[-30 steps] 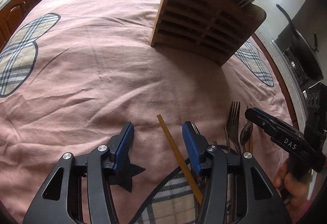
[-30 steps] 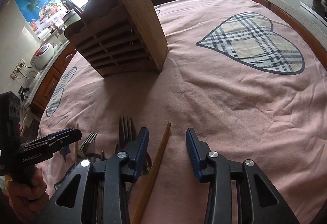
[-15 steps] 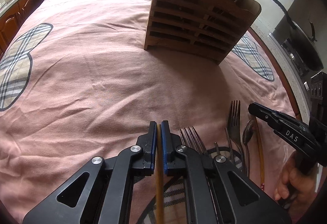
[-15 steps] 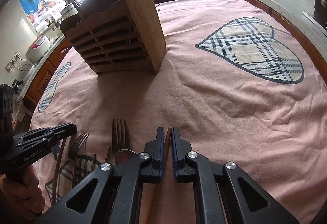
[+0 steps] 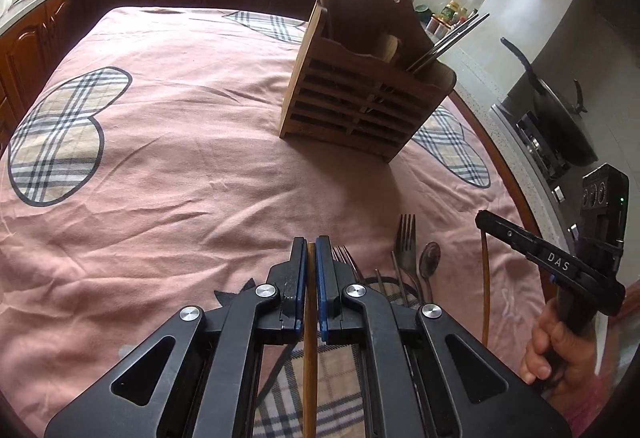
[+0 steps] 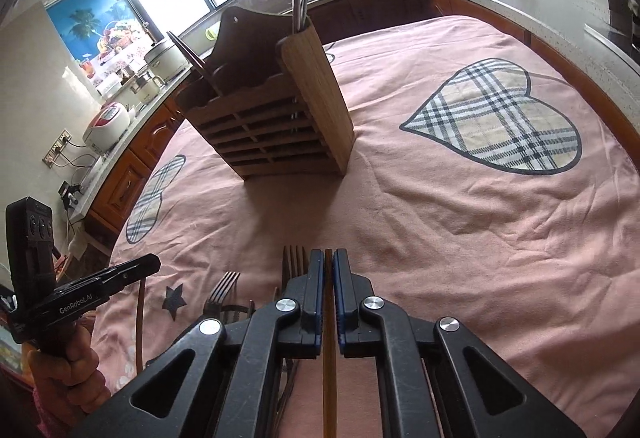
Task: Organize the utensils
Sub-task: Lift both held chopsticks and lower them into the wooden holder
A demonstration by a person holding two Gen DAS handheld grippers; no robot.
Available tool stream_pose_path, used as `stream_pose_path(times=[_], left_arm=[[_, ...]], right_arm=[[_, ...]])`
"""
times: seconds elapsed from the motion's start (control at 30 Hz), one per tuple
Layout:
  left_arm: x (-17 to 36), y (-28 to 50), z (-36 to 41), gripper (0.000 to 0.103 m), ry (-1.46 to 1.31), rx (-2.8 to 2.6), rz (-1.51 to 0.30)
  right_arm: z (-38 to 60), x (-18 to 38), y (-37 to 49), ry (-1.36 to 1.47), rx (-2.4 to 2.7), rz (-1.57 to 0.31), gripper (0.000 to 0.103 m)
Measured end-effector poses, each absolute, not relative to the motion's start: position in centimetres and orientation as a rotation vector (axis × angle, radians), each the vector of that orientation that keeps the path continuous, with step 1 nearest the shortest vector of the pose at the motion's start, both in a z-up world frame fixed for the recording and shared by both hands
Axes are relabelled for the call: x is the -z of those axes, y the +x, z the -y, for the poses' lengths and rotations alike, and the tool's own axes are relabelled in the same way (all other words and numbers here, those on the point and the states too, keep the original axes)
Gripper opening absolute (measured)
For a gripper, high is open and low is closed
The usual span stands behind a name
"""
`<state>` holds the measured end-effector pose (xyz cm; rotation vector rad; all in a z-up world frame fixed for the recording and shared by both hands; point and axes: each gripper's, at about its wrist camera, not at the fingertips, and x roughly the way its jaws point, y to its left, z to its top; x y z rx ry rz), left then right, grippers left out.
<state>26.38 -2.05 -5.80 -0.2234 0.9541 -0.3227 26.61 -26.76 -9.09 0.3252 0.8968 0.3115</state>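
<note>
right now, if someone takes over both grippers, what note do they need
Left gripper: shut on a wooden chopstick.
Right gripper: shut on another chopstick.
Holder: upright on the pink cloth ahead, metal chopsticks and a wooden utensil already in it.
Still on the cloth near the grippers: forks, a spoon.
Done: both chopsticks gripped.
Left: put both in the holder, then the forks and spoon.
</note>
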Motion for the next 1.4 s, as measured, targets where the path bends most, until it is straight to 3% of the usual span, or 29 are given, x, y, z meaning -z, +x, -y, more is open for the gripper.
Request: stream_pose_path(times=[0.67, 1.4], left_arm=[[-1.8, 19.4, -0.5, 0.004, -0.241, 0.343, -0.727], [-5.3, 16.4, -3.6, 0.004, -0.346, 0.311, -0.511]], right_arm=[[26.6, 1.8, 21.8, 0.303, -0.351, -0.704, 0.005], [27.1, -2.6, 18.4, 0.302, -0.333, -0.521, 0.005]])
